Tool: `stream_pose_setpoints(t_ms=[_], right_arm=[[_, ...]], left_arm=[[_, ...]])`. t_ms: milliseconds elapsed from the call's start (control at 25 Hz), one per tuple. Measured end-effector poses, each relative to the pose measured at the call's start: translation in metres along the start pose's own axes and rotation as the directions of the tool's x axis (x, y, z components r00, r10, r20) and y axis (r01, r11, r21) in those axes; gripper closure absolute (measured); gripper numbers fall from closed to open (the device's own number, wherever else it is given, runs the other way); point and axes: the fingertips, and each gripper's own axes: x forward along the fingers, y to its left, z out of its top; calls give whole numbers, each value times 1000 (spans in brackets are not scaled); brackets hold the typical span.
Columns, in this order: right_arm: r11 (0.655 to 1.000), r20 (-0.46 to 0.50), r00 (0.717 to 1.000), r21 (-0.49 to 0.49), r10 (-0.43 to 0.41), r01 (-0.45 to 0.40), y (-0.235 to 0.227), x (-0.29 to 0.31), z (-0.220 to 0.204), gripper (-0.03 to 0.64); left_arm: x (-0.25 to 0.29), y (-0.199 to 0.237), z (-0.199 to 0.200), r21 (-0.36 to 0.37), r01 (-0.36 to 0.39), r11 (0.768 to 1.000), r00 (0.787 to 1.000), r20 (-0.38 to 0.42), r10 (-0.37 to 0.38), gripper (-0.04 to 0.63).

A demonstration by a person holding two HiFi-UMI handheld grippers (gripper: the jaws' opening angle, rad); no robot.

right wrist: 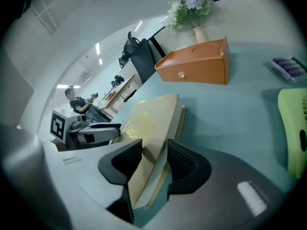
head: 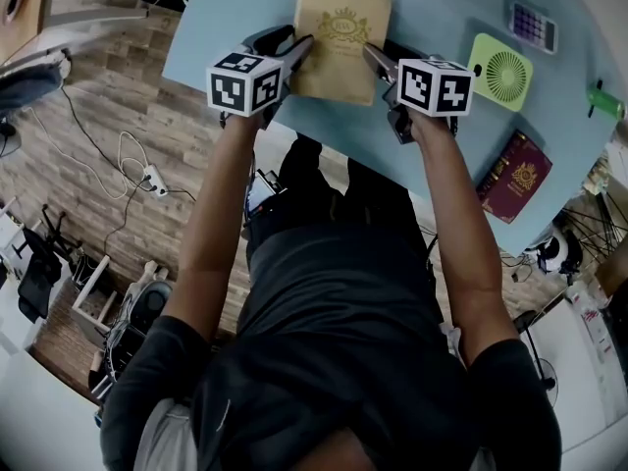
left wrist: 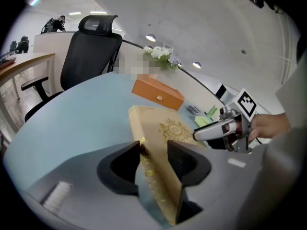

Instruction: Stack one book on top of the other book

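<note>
Tan book point(head: 341, 37) top centre of head view, over blue table point(head: 226, 18). Left gripper point(left wrist: 153, 152) clamped on its spine edge. Right gripper point(right wrist: 154, 152) jaws spread about the page edge, pads seemingly not pressing. Maroon book point(head: 515, 177) lies lower right, well apart.

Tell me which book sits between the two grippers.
The tan book with the gold crest, between the left gripper and right gripper. The maroon book lies apart, near the table's right edge.
</note>
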Motion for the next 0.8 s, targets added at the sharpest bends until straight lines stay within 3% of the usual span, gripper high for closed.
stream_pose_setpoints(t_ms=[200,440,800], right_arm=[[999,23,1000,51,13,-14,-1,1,0,472],[995,44,999,104,-3,-2,2,-5,5,503],[995,105,994,95,-27,17,23,-28,19,521]], left_arm=[[1,2,1,-20,10,1000,1000,18,-10,403],[-4,1,5,33,-38,999,999,12,37,403],[-27,-7,31,114,-66,991,996,61,59,405]])
